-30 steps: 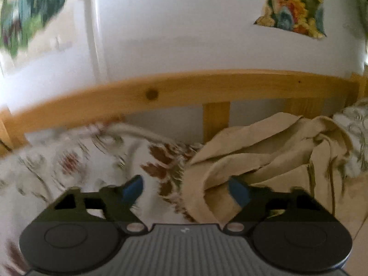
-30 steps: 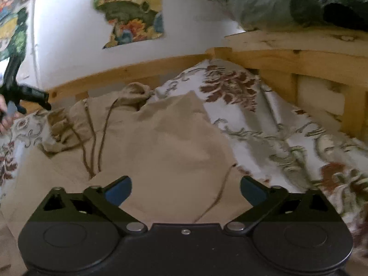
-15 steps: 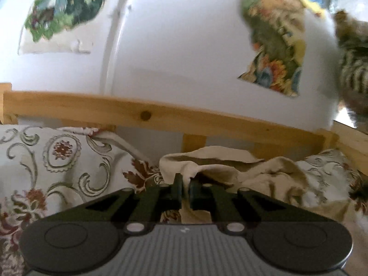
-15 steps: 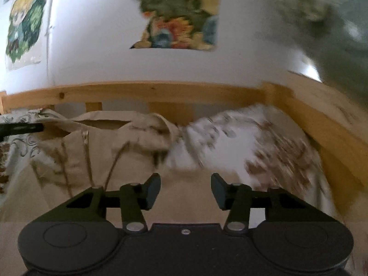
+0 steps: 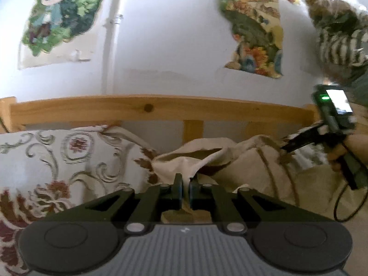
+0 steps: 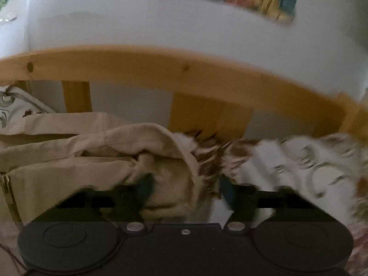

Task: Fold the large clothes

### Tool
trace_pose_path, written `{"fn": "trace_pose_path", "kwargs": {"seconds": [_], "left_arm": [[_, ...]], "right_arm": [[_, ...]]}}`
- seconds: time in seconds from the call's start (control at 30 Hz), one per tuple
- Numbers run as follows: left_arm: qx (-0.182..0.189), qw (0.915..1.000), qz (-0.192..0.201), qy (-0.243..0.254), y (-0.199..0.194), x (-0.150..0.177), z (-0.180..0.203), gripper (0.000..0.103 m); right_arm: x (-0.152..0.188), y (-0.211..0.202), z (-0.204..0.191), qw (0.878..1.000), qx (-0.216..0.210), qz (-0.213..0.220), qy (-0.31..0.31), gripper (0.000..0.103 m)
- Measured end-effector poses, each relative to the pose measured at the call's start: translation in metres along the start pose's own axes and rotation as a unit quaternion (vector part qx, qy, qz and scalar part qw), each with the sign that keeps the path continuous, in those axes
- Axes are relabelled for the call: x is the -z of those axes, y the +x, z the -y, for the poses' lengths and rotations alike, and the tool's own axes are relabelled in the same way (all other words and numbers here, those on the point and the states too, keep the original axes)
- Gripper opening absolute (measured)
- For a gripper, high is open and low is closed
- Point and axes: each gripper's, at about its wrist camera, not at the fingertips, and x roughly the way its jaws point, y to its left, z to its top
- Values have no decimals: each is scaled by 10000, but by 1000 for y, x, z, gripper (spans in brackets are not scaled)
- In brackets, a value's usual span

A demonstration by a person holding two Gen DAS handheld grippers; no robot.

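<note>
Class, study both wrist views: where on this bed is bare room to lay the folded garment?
Free: floral bedspread left of the beige garment, below the wooden rail. Crowded: centre, where the left gripper pinches cloth and the right gripper straddles bunched fabric.

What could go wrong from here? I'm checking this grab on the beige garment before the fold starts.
Left tongs are shut on only a thin edge of the crumpled beige hooded garment, so it may slip out when lifted. Right tongs are open, straddling the garment's bunched corner right beside the floral-patterned white bedspread; closing there could pinch the bedspread too. The right view is blurred, so that aim is uncertain.
</note>
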Motion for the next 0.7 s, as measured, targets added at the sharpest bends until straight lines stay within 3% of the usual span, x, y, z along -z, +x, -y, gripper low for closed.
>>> {"fn": "trace_pose_path", "kwargs": {"seconds": [0.03, 0.1, 0.2, 0.3, 0.4, 0.53, 0.63, 0.7], "left_arm": [[-92, 9999, 19, -76, 0, -1, -1, 5], [-343, 9989, 66, -305, 2, -2, -6, 5], [-545, 9949, 178, -833, 5, -2, -18, 5], [-437, 9896, 245, -1350, 5, -2, -27, 5], [-192, 9858, 201, -1656, 4, 1, -30, 5], [212, 9772, 111, -2109, 1, 8, -37, 5], [168, 9800, 169, -1977, -8, 14, -36, 5], [188, 9818, 238, -1873, -19, 19, -36, 5]], "right_arm": [[3, -6, -3, 9995, 203, 239, 40, 4], [9, -33, -1, 9933, 443, 1059, 133, 2], [28, -89, 14, 9698, 478, 2301, 650, 2], [60, -133, 30, 9506, 536, 2811, 1199, 2], [101, -166, 47, 9373, 462, 3002, 1709, 2], [153, -182, 69, 9256, 260, 2668, 2671, 6], [180, -184, 68, 9258, 244, 2376, 2930, 6], [187, -190, 63, 9258, 213, 2404, 2908, 6]]}}
